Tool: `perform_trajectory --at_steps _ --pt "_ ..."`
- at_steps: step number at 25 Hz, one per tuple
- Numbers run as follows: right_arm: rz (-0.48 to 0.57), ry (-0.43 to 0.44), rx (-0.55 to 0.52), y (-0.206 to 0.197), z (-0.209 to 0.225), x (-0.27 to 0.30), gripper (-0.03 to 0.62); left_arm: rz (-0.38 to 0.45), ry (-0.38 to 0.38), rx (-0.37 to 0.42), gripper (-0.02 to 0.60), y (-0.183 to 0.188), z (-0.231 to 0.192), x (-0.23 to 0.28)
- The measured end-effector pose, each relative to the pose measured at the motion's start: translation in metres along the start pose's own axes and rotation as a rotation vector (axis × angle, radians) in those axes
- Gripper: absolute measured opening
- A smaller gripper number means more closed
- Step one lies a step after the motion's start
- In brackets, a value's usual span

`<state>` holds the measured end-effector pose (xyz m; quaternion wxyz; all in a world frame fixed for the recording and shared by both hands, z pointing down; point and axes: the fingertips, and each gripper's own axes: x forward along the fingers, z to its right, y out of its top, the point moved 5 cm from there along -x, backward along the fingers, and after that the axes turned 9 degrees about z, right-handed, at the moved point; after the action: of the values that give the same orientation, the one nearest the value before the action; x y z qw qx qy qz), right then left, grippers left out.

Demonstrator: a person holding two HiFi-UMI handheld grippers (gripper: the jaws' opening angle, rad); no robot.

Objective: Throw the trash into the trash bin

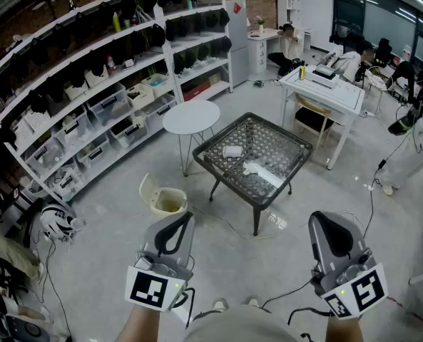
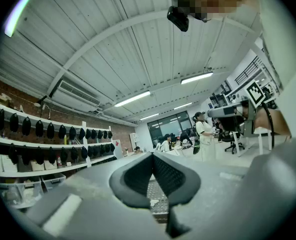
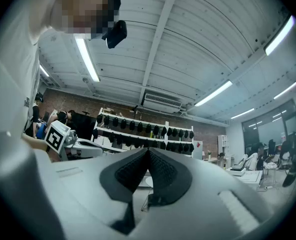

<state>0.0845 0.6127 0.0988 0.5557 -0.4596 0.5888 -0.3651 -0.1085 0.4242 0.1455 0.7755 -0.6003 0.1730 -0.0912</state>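
Hovering well short of the glass table point(image 1: 279, 144), left gripper point(image 1: 177, 223) and right gripper point(image 1: 327, 228) both pinched shut and empty; white trash scraps point(image 1: 232, 150) lying on it, beige trash bin point(image 1: 165, 199) beside (risk: flat scraps skidding off glass under a shallow pinch).

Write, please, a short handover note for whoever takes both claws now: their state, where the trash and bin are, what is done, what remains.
Left claw: shut, empty, in the air short of the table.
Right claw: shut, empty, likewise.
Trash: a flat white piece and a crumpled white piece lie on the black square table.
Trash bin: open, on the floor left of that table.
Done: nothing picked up.
Left: grasp each piece and drop it in the bin.
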Motion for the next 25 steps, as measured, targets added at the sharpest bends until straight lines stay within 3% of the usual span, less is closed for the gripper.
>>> perform_trajectory --at_steps 17,18,19,20,25 --pt "0.009 0.001 0.036 -0.008 0.026 -0.009 0.005 -0.017 0.019 -0.016 0.002 -0.002 0.016 0.018" --pt "0.014 0.006 0.041 -0.008 0.029 -0.009 0.052 -0.022 0.019 -0.014 0.002 -0.003 0.018 0.021" --pt "0.016 0.011 0.045 -0.008 0.032 -0.009 0.189 -0.026 0.018 -0.012 0.002 -0.003 0.020 0.023" --pt "0.015 0.010 0.046 -0.009 0.035 -0.010 0.218 -0.030 0.019 -0.010 0.003 -0.003 0.022 0.025" --pt "-0.001 0.003 0.050 -0.017 0.052 -0.022 0.235 -0.026 0.013 0.022 0.003 -0.006 0.037 0.033"
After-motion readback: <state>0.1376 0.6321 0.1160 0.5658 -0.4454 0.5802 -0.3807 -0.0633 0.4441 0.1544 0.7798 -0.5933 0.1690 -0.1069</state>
